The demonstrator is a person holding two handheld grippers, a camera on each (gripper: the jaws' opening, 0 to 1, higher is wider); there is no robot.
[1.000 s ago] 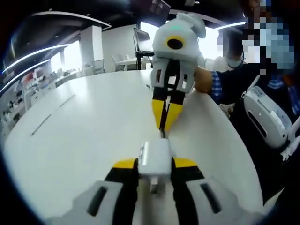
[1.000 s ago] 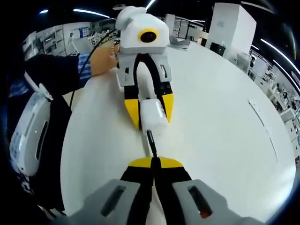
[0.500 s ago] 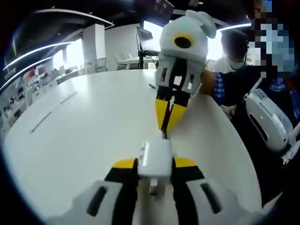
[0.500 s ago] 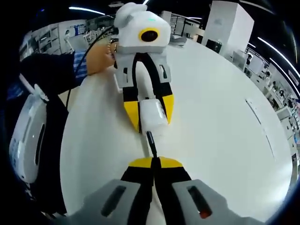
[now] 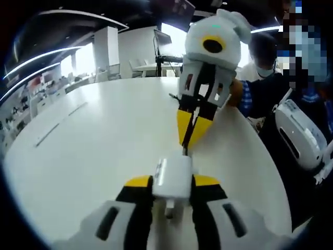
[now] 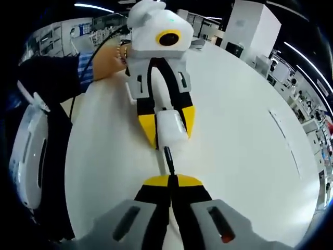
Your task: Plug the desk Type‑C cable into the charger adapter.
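Left tool [image 5: 172, 181], jaws pinching the white charger adapter [image 5: 172, 177] by its flanks; right tool [image 6: 172, 179], jaws pressed together on the black Type-C cable [image 6: 168, 159], whose plug end juts forward past the yellow tips. Both are held above the white table [image 6: 244, 151], tip to tip. The plug's long axis runs along the right tool's jaws and points at the near end face of the adapter, lying just short of it or barely touching; the closing move is judged to be a straight push along this shared line. In the right gripper view the plug tip and the adapter's face are separable. In the left gripper view the adapter's body hides that face, so the port and seating depth cannot be judged.
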